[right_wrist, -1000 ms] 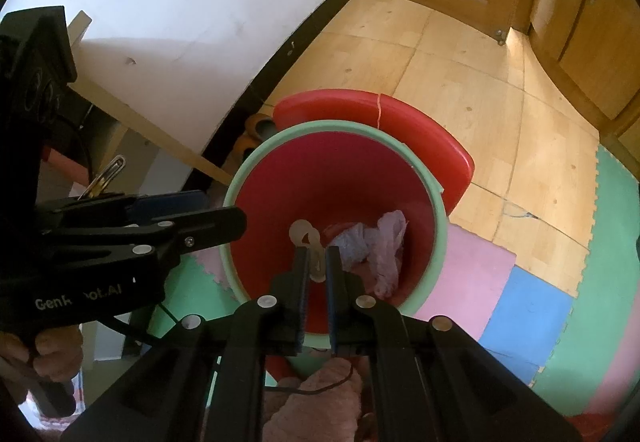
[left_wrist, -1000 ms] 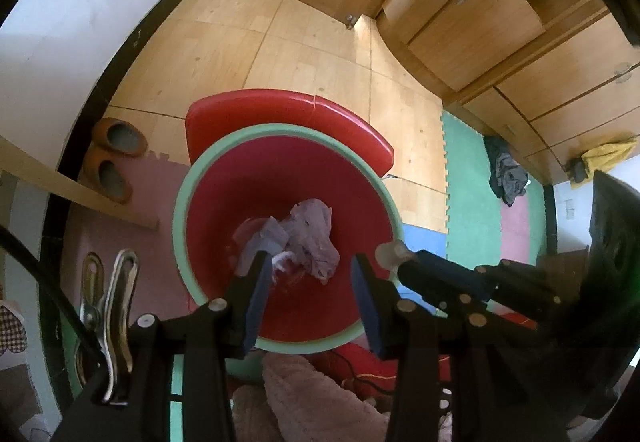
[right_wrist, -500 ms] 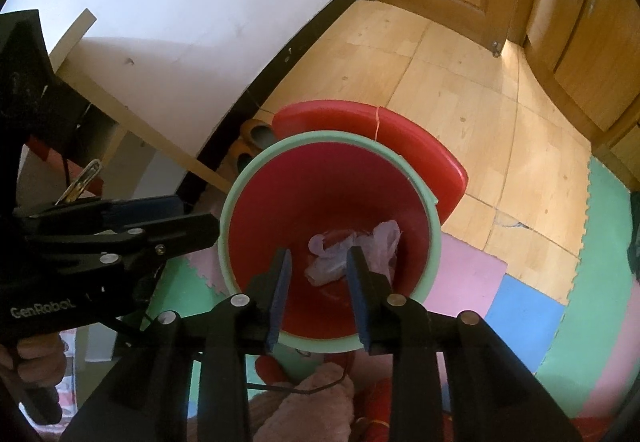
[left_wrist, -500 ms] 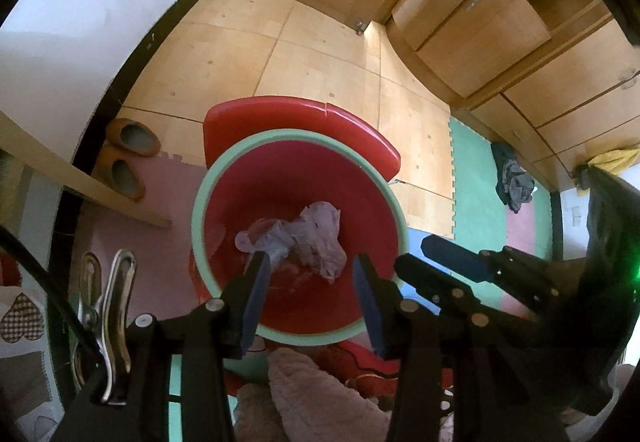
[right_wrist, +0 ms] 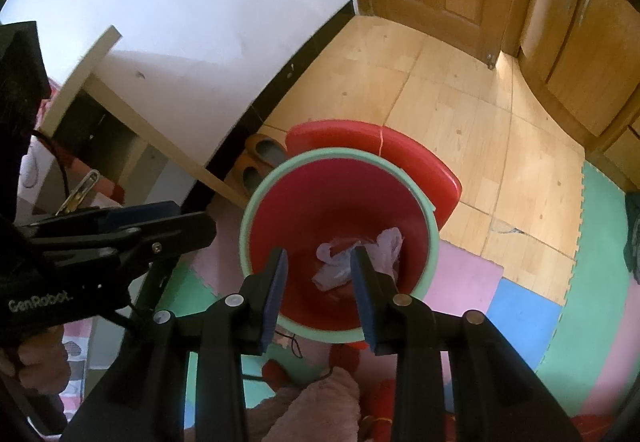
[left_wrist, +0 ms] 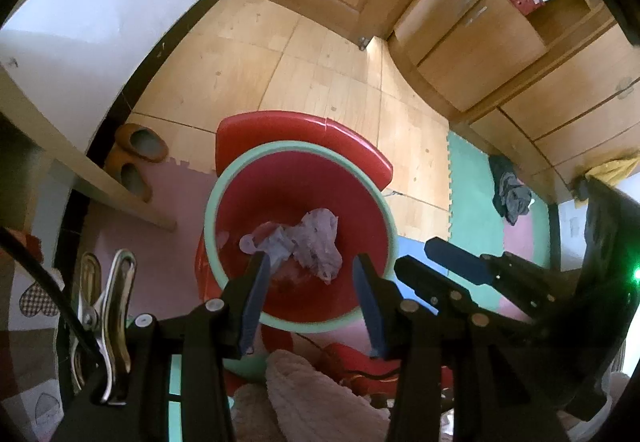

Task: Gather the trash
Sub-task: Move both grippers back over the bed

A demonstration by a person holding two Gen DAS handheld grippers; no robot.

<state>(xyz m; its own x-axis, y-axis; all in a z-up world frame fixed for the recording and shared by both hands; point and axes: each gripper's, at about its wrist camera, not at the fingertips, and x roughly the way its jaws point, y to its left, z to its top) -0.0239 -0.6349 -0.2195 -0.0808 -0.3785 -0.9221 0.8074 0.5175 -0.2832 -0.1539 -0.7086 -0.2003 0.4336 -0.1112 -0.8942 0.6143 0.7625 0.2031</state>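
Between the fingers of the right gripper (right_wrist: 318,274) nothing is held; its jaws have just been opening and stand parted above the red bin (right_wrist: 429,230). The left gripper (left_wrist: 308,278) is likewise held half open and empty over the green rim. Crumpled pale plastic trash (right_wrist: 360,262) is seen lying inside the bin, on foam floor mats (right_wrist: 520,310).

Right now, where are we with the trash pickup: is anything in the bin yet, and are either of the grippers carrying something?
Done: a crumpled plastic bag lies at the bottom of the red bin. In hand: nothing. The right gripper has just been opening and is empty; the left gripper is open and empty too, both above the bin. Left: a dark cloth lies on the green mat, though whether it is trash I cannot tell.
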